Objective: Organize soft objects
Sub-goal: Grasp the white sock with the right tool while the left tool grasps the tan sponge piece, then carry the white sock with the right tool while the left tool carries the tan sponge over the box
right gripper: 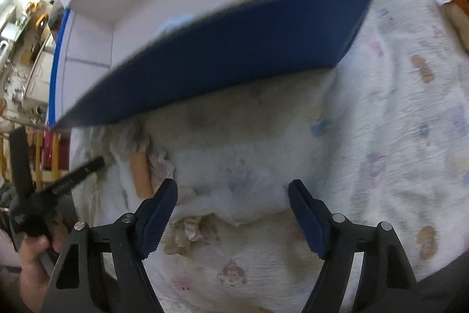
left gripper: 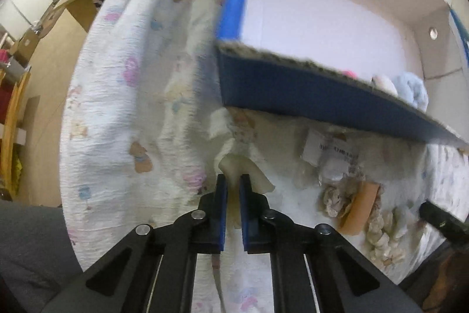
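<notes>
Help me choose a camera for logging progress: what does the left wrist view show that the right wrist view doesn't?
Only the left wrist view shows the left tongs shut on a cream fabric piece, and a light blue soft item already inside the blue box. Only the right wrist view shows the right tongs open above a white soft toy, plus an orange plush farther off. Both show the box, the printed bedsheet and an orange strip.

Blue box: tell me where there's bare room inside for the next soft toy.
The blue box has a bare white floor behind its near wall. One corner is crowded with a light-blue plush. The left claw pinches cream fabric.
</notes>
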The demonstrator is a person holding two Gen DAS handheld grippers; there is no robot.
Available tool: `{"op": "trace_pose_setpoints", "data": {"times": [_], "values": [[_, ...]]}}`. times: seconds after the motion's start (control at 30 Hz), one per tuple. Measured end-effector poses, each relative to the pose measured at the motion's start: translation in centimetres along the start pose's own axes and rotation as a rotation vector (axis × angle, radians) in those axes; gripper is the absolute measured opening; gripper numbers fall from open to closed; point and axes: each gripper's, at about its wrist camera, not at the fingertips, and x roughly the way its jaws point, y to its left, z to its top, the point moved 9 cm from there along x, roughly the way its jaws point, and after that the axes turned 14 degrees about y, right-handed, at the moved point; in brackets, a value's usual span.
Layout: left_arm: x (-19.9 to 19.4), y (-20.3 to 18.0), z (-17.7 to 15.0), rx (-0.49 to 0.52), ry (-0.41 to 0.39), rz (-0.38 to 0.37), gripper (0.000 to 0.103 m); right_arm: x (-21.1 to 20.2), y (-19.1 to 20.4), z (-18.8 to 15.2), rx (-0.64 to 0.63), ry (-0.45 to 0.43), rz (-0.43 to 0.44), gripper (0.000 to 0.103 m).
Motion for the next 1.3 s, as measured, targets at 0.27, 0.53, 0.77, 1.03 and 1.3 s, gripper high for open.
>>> {"op": "trace_pose_setpoints", "data": {"times": [0.27, 0.53, 0.77, 1.03, 1.3], "values": [[-0.3, 0.2, -0.4, -0.003, 0.02, -0.074, 0.007, 1.4, 0.5, -0.4, -0.035, 0.02, -0.042, 0.009], [-1.7, 3.6, -0.6, -0.04, -0.012, -0.078, 0.007, -2.4, 0.8, 0.1, -0.044, -0.13, -0.012, 0.006], [-2.4, 6.9, -1.0, -0.089, -0.031, -0.038, 0.006, -4.0, 1.0, 0.1, -0.068, -0.18, 0.012, 0.006], [-6.4, 7.1, -2.1, -0.056, -0.173, 0.06, 0.006, -6.1, 2.3, -0.2, -0.112, -0.244, 0.021, 0.006], [-9.9, 5.3, -2.3, -0.08, -0.268, 0.047, 0.006, -9.1, 2.8, -1.3, -0.113, -0.31, 0.056, 0.006]]}}
